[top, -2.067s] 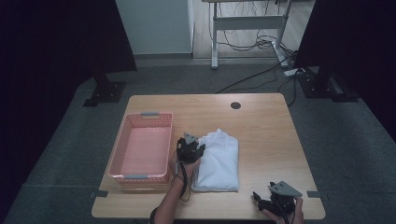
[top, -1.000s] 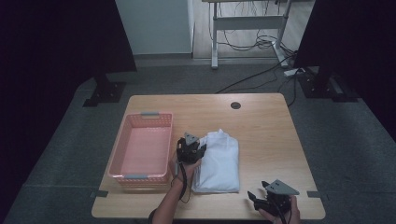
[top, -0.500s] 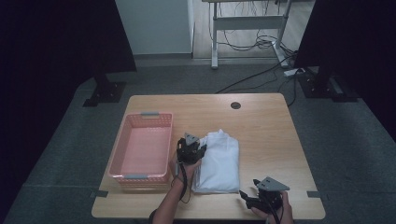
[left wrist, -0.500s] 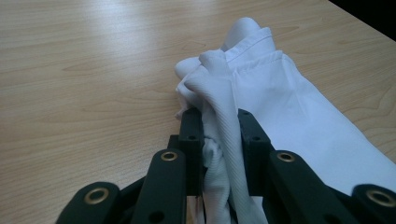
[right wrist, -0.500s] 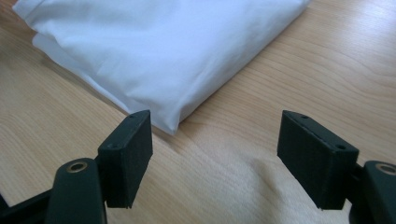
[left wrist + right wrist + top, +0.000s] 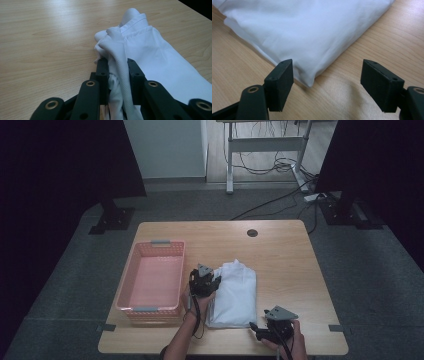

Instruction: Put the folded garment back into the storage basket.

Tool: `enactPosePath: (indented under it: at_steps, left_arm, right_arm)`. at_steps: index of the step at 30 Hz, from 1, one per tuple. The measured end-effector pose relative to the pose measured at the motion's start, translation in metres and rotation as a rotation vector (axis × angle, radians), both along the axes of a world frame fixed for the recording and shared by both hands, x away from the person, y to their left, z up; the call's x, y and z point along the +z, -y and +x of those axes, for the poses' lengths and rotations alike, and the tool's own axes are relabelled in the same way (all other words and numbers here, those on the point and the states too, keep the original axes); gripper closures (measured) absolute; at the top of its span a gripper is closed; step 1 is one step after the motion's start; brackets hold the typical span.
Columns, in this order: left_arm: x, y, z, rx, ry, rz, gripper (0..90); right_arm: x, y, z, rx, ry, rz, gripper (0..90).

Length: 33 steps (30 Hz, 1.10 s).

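Note:
A folded white shirt [image 6: 236, 292] lies on the wooden table [image 6: 285, 255], just right of a pink basket [image 6: 151, 281]. My left gripper [image 6: 212, 281] is at the shirt's left edge, shut on a bunched fold of the white cloth [image 6: 117, 62]. The shirt's collar end [image 6: 135, 21] lies beyond the jaws. My right gripper [image 6: 257, 329] hovers low at the shirt's near right corner, open. In the right gripper view the shirt's corner [image 6: 309, 80] sits between the wide-spread jaws, nearer the left one.
The pink basket holds nothing and stands close to my left hand. A round cable hole [image 6: 252, 233] marks the table's far side. Bare wood stretches right of the shirt. The table's near edge [image 6: 225, 352] runs just below my right hand.
My right gripper has slid left along the table's near edge toward the shirt's corner. My left gripper has stayed shut on the cloth.

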State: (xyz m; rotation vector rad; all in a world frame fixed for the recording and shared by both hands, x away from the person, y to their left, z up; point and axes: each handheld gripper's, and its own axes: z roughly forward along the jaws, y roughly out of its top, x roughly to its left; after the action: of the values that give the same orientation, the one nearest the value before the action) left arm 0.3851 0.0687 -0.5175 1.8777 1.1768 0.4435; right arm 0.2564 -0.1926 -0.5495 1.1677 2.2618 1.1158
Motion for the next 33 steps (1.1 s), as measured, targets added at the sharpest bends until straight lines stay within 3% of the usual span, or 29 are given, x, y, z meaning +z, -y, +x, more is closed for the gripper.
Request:
enactPosePath:
  at_steps: [24, 33]
  left_arm:
    - [0.0, -0.002, -0.004, 0.001, 0.002, -0.019, 74.6]
    - [0.0, -0.003, -0.005, 0.0, 0.004, -0.027, 74.7]
  right_arm:
    - [-0.008, -0.03, 0.013, 0.006, -0.014, -0.059, 23.6]
    - [-0.009, -0.032, 0.014, 0.008, -0.014, -0.05, 24.8]
